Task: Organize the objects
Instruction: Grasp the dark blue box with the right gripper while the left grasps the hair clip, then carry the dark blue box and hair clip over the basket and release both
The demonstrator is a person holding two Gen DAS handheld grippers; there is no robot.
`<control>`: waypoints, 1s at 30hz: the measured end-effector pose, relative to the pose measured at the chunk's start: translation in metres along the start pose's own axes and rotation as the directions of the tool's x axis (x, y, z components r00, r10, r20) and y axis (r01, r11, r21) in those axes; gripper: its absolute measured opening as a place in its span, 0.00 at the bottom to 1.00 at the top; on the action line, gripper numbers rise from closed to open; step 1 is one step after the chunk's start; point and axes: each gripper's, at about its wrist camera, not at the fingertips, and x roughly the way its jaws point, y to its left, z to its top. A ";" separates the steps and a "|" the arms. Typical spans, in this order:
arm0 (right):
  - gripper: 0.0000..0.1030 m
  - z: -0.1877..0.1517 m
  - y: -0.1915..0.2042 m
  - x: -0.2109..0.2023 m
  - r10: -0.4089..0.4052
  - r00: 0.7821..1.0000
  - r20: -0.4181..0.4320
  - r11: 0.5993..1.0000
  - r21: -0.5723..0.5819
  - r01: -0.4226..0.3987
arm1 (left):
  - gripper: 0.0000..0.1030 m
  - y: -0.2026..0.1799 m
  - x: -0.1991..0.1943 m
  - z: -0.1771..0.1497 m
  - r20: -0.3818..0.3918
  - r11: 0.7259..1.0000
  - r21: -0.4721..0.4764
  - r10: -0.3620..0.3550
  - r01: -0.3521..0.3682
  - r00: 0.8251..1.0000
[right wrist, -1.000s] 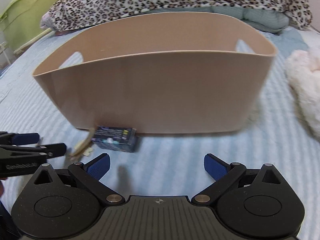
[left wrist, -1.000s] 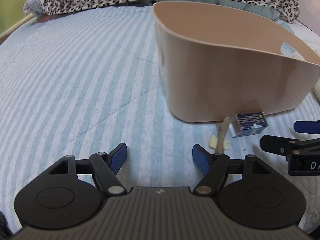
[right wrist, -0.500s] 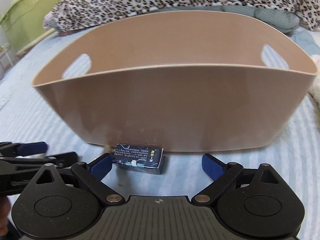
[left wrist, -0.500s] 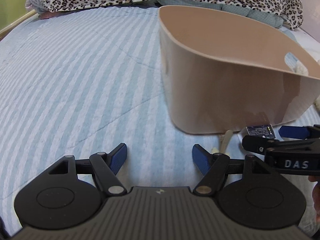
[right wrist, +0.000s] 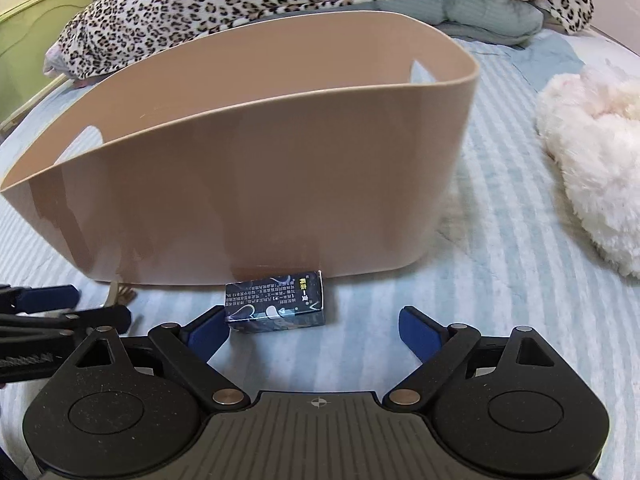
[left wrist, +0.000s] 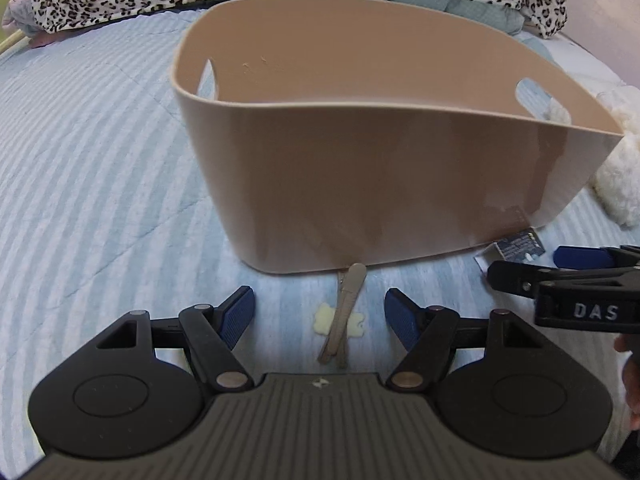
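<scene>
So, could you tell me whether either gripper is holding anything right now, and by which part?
Nothing is held. The left gripper is open around the hair clip, and the right gripper is open at the small dark box.

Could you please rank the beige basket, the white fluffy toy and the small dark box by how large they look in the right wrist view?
1. Beige basket, by far the largest.
2. White fluffy toy, partly cut off at the frame edge.
3. Small dark box, smallest, though nearest the camera.

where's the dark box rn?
The dark box lies on the striped bedspread against the tan basket wall, just ahead of the open right claw, nearer its left finger.
</scene>
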 end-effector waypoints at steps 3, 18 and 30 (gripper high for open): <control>0.89 0.001 -0.003 0.001 0.008 1.000 0.001 1.000 0.006 -0.008 | 0.69 -0.004 0.005 0.002 0.006 1.000 -0.011 0.023 -0.023 1.000; 0.45 -0.002 0.008 -0.009 0.026 0.999 0.029 0.999 -0.047 -0.025 | 0.14 0.000 -0.005 -0.002 0.012 1.000 0.020 -0.009 0.008 1.000; 0.45 -0.009 0.013 -0.057 0.051 0.995 0.091 0.996 -0.080 -0.043 | 0.14 0.008 -0.063 -0.017 0.074 0.997 0.054 -0.055 0.051 0.996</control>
